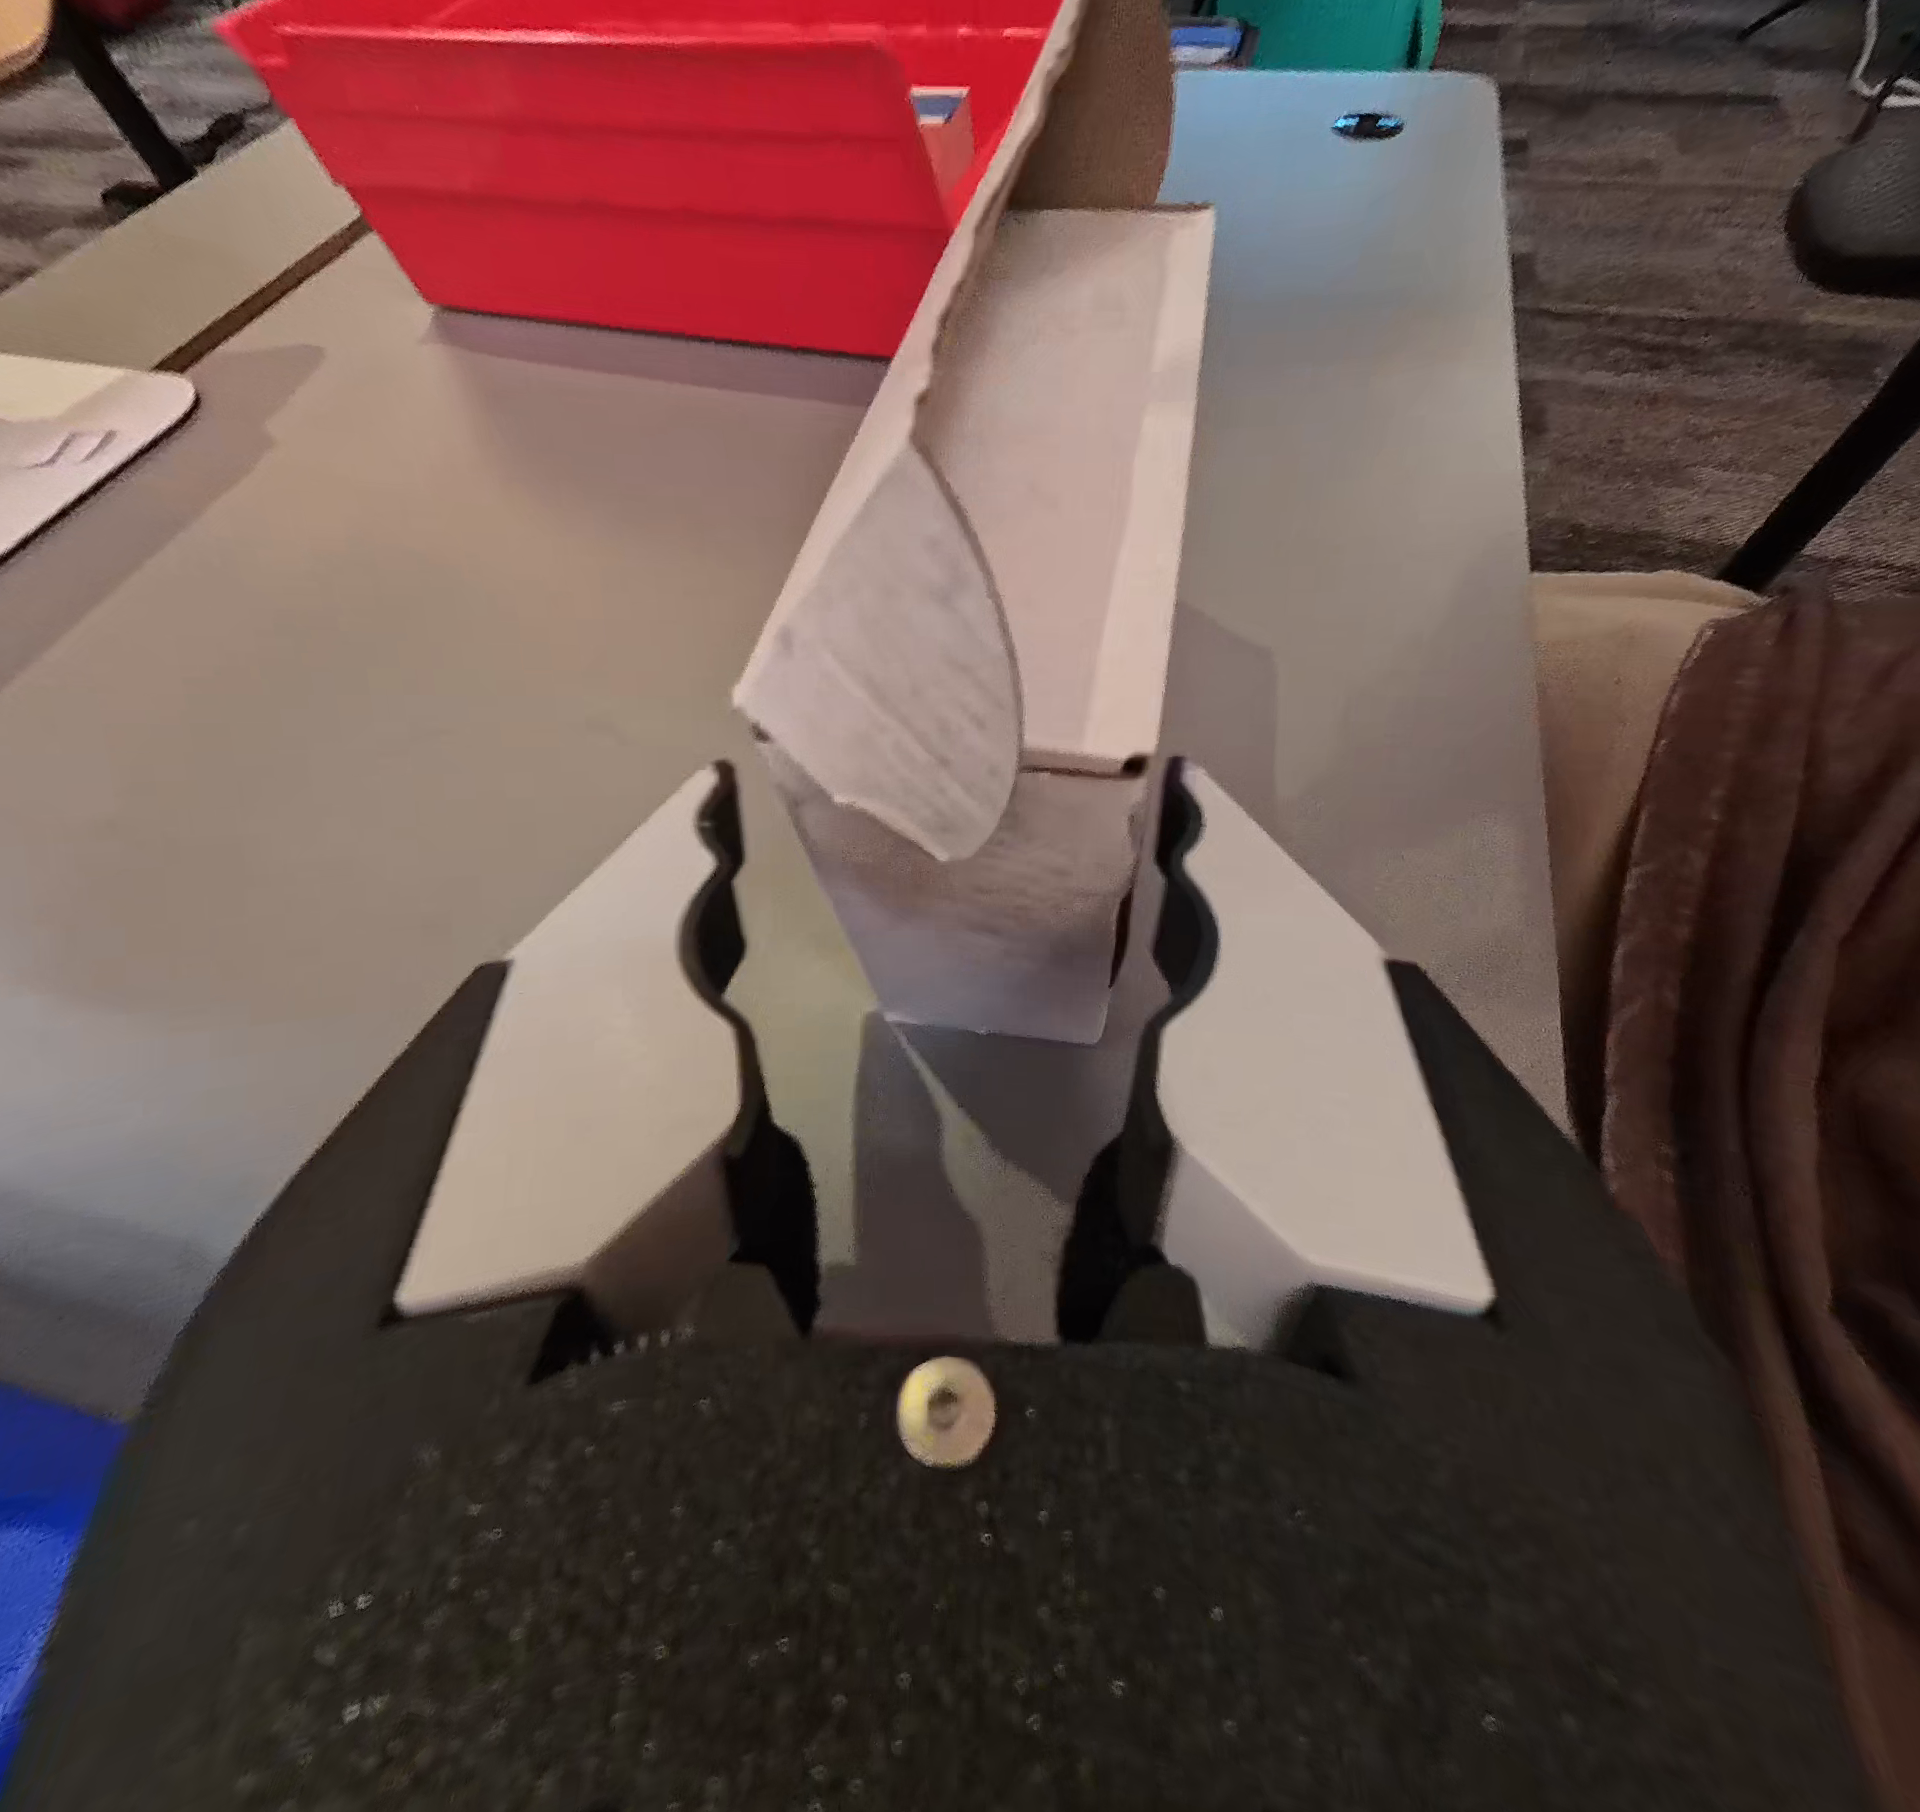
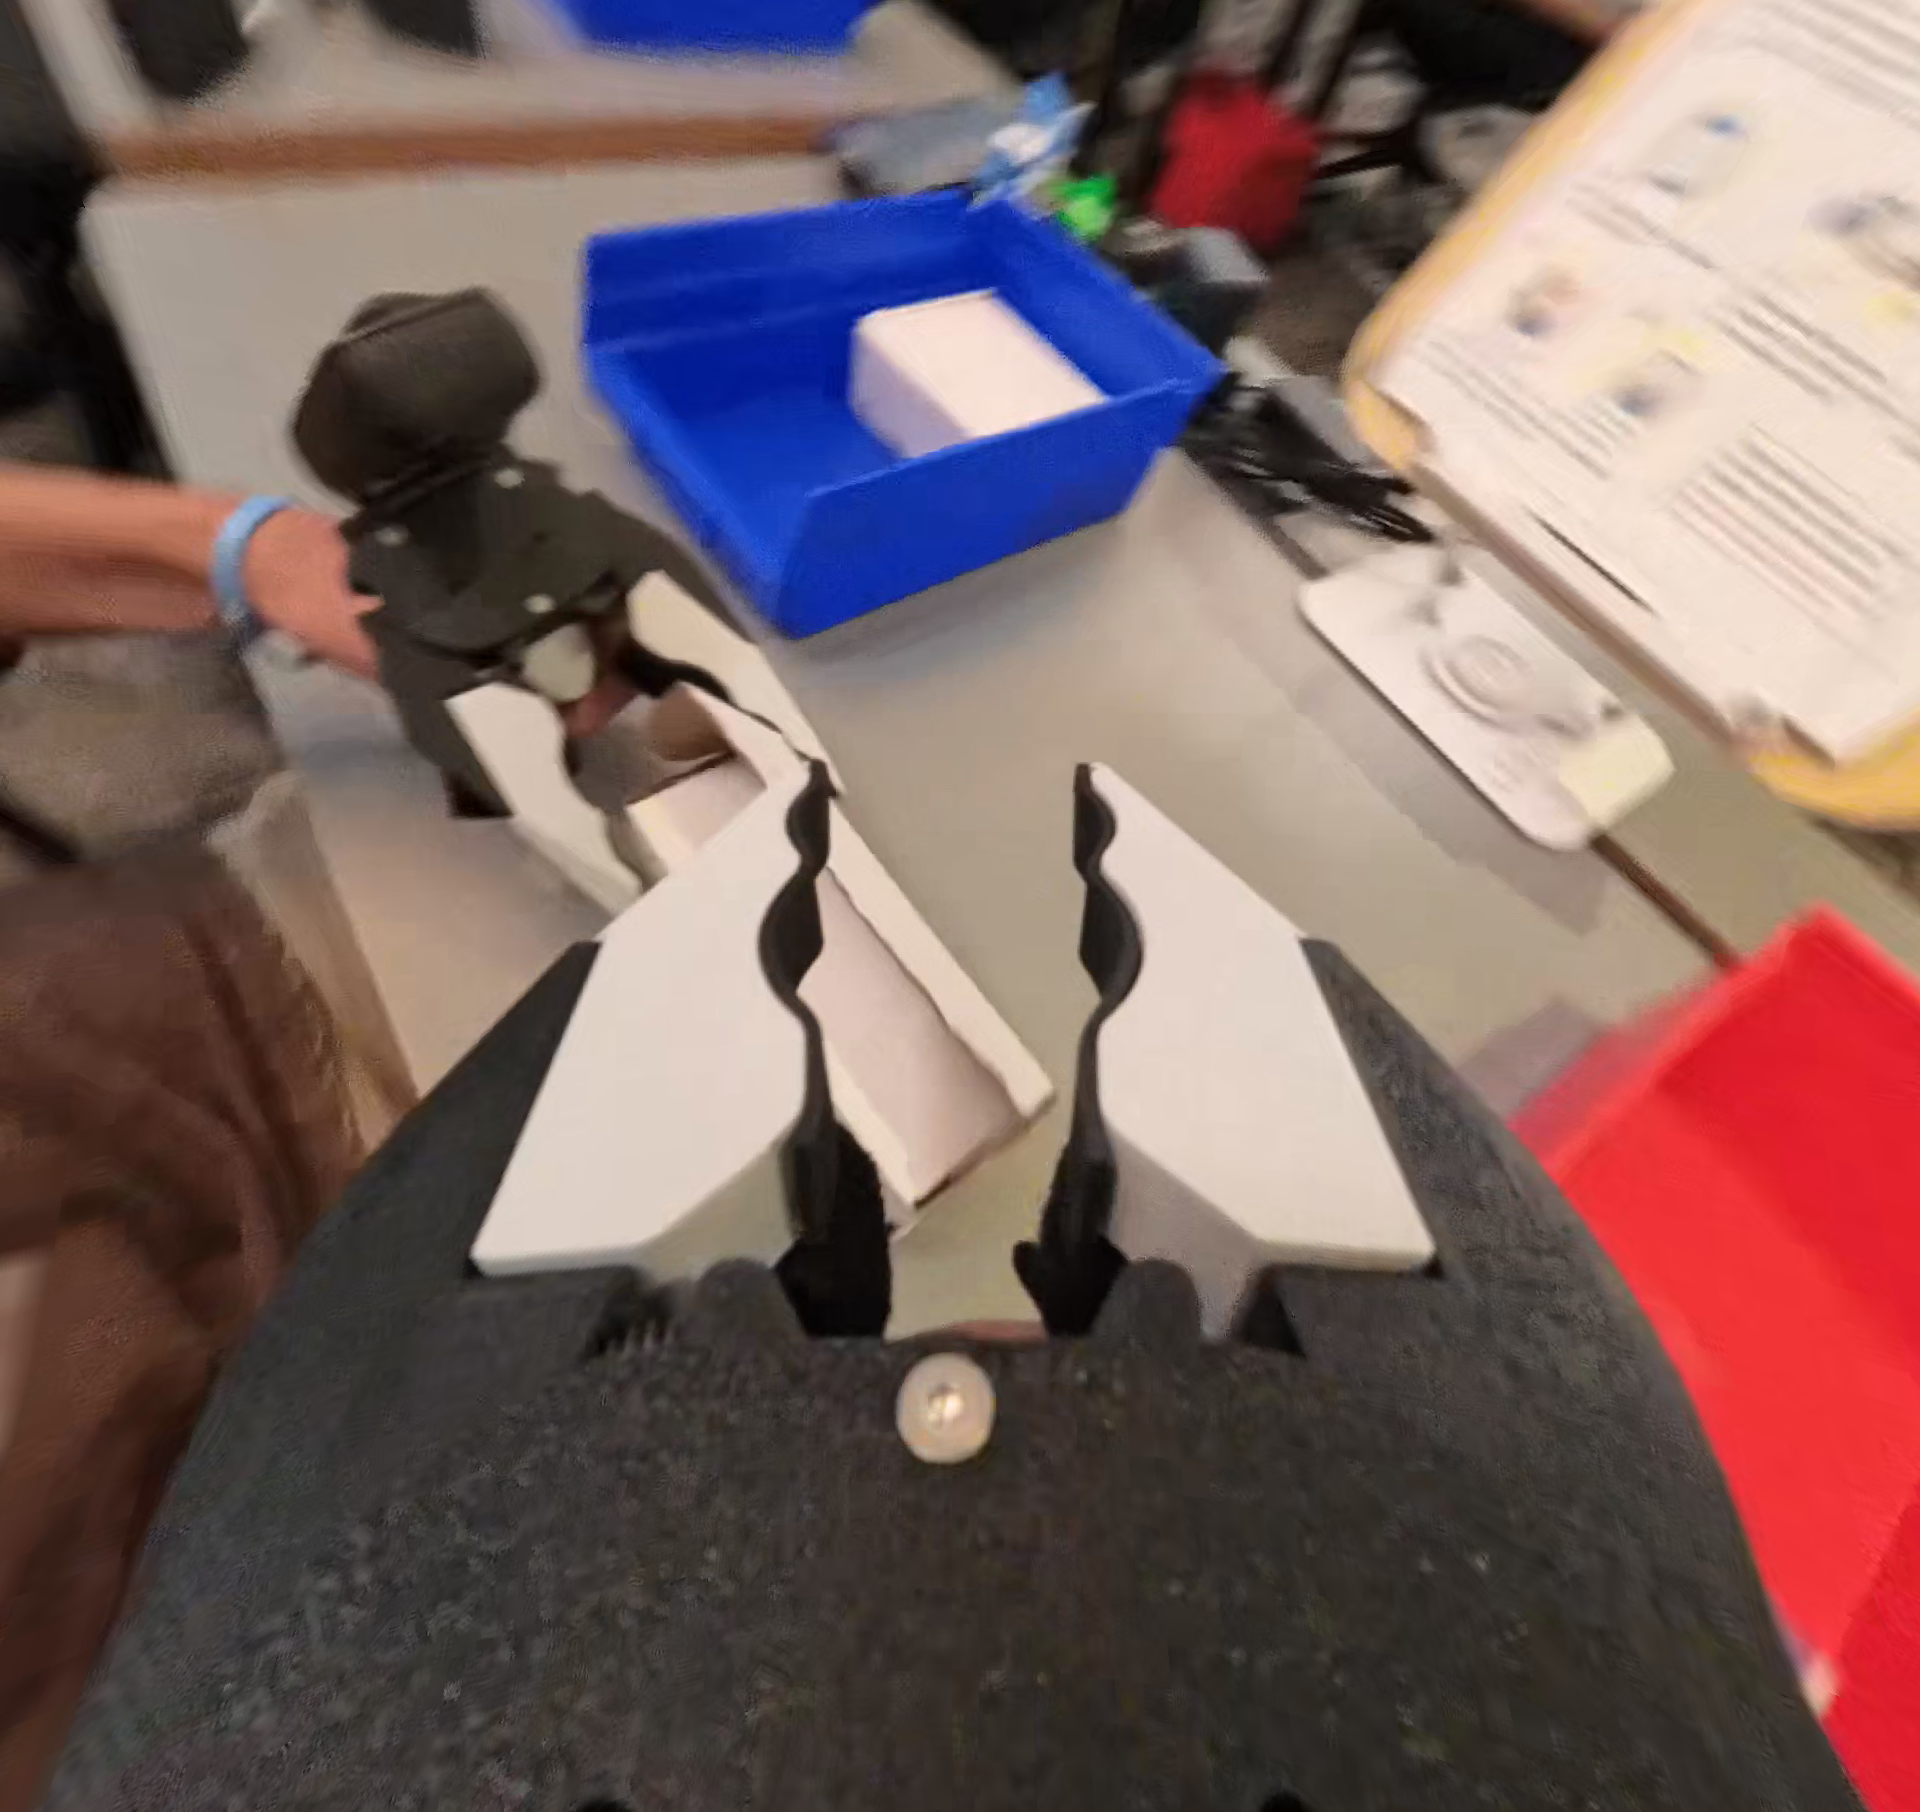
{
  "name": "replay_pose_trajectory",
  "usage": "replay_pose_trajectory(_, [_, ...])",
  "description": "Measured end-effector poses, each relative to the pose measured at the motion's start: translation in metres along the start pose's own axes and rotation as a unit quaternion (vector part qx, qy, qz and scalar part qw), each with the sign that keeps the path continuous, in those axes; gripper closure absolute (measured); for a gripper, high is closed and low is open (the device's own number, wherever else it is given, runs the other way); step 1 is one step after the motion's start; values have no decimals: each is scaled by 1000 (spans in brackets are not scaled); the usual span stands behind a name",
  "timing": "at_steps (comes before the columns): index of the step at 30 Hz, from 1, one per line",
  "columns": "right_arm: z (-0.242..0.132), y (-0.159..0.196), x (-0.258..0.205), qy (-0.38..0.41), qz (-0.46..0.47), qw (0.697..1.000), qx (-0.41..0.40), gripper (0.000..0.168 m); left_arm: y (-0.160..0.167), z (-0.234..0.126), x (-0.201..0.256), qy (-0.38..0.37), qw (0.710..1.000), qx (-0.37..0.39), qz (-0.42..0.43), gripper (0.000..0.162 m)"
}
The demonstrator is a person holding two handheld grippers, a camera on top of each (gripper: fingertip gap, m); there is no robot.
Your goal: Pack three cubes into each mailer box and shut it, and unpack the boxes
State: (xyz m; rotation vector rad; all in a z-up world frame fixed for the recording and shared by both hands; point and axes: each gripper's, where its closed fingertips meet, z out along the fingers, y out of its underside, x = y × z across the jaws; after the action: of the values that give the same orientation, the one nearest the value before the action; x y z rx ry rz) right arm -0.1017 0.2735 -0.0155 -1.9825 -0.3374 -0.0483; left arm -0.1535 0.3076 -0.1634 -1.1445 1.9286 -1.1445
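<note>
Left wrist camera sits low behind its own fingers, looking along the grey table point(image 1: 416, 723) toward the red bin point(image 1: 644, 162) at the far end, with the white mailer box point(image 1: 1039, 536) right up against the lens. Right wrist camera rides higher, tilted down, facing the other way toward the blue bin point(image 2: 831, 515), blurred throughout. Both views share the mailer box point(image 2: 914, 1024), the table point(image 2: 1195, 775) and the red bin point(image 2: 1714, 1243), and the right view catches the left gripper point(image 2: 582, 765) at mid-distance.
</note>
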Motion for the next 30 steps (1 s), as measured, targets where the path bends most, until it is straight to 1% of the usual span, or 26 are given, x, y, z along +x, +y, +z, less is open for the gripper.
replay_pose_trajectory(1, [-11, 13, 8, 34, 37, 998, 25, 124, 3, -3, -3, -7, 1000, -10, -7, 76])
replay_pose_trajectory(3, [-26, 42, 17, 92, 88, 990, 58, 128, 6, -15, -6, -18, 999, -21, -32, 70])
replay_pose_trajectory(4, [-30, 55, 13, 93, 96, 989, 66, 127, 4, -23, -6, -21, 998, -17, -50, 72])
replay_pose_trajectory(6, [-32, 77, -1, 75, 67, 993, 62, 115, -6, -41, -5, -31, 994, 11, -101, 80])
replay_pose_trajectory(7, [-31, 86, -10, 57, 32, 996, 53, 112, -13, -48, -5, -36, 990, 25, -131, 88])
replay_pose_trajectory(8, [-30, 94, -13, 59, -10, 997, 43, 103, -21, -54, -3, -37, 986, 39, -156, 92])
replay_pose_trajectory(9, [-28, 98, -11, 70, -51, 996, 33, 96, -29, -56, 1, -32, 983, 48, -173, 93])
replay_pose_trajectory(10, [-24, 101, -10, 75, -82, 993, 29, 96, -32, -55, 4, -33, 982, 40, -180, 94])
replay_pose_trajectory(11, [-18, 105, -9, 67, -92, 993, 18, 95, -32, -52, 4, -47, 983, 18, -178, 95])
replay_pose_trajectory(13, [1, 122, -11, 25, -79, 996, -40, 89, -33, -44, 5, -71, 984, -9, -163, 97])
replay_pose_trajectory(14, [8, 128, -11, 6, -59, 996, -62, 82, -34, -40, 5, -78, 984, -19, -161, 100])
replay_pose_trajectory(15, [14, 130, -14, -18, -29, 997, -65, 76, -34, -37, 4, -88, 983, -31, -159, 105])
replay_pose_trajectory(17, [23, 129, -13, -38, 14, 998, -50, 74, -36, -35, 1, -103, 983, -41, -149, 114])
replay_pose_trajectory(20, [35, 125, -7, -37, 13, 999, -27, 68, -36, -39, -5, -112, 984, -52, -129, 133])
replay_pose_trajectory(21, [39, 125, -10, -50, 16, 998, -22, 69, -37, -42, -8, -113, 985, -50, -123, 139])
replay_pose_trajectory(23, [45, 125, -16, -66, 19, 997, -18, 73, -36, -47, -13, -113, 985, -53, -121, 135])
replay_pose_trajectory(24, [46, 125, -16, -61, 9, 998, -17, 83, -35, -51, -15, -116, 984, -57, -124, 133])
replay_pose_trajectory(26, [49, 123, -16, -57, 5, 998, -22, 84, -35, -58, -16, -123, 982, -58, -129, 133])
replay_pose_trajectory(27, [49, 123, -17, -55, 8, 998, -25, 84, -35, -60, -15, -123, 982, -58, -130, 136])
replay_pose_trajectory(30, [50, 123, -17, -38, 17, 999, -28, 85, -29, -62, -16, -126, 977, -83, -148, 155])
